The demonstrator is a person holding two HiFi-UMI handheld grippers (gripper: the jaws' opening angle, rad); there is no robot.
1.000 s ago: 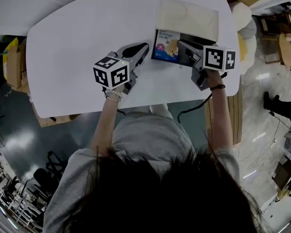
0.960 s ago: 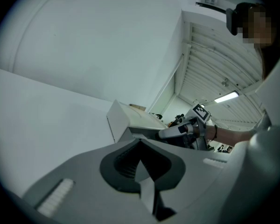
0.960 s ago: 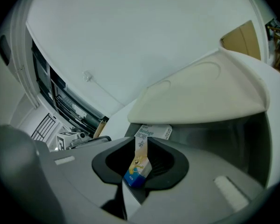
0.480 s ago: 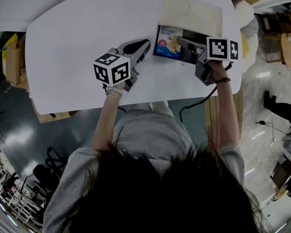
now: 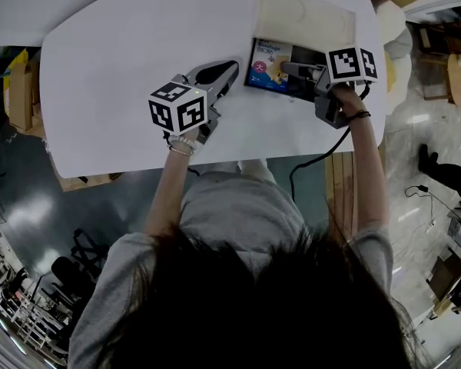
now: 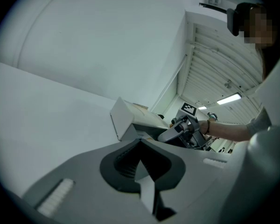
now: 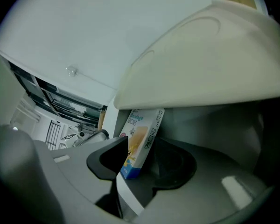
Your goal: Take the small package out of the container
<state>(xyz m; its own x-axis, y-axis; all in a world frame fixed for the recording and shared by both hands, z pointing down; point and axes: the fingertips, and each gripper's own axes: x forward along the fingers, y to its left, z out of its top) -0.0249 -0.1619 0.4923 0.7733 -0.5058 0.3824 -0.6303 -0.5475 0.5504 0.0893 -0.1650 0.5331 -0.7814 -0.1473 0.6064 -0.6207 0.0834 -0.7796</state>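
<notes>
A rectangular, glossy blue-and-white small package (image 5: 267, 61) is seen in the dark container (image 5: 313, 54) at upper centre, under a smooth cream lid (image 5: 303, 18). In the right gripper view its long axis runs upward, tilted slightly right. The right gripper (image 5: 286, 69) has just been opening, and the package stands between its parted jaws. The left gripper (image 5: 227, 71), jaws together, is rested on the bare white table (image 5: 107, 68), open leftward.

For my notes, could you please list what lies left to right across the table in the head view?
Left gripper → small package → right gripper, whose jaws have just been opening, the package between them.
</notes>
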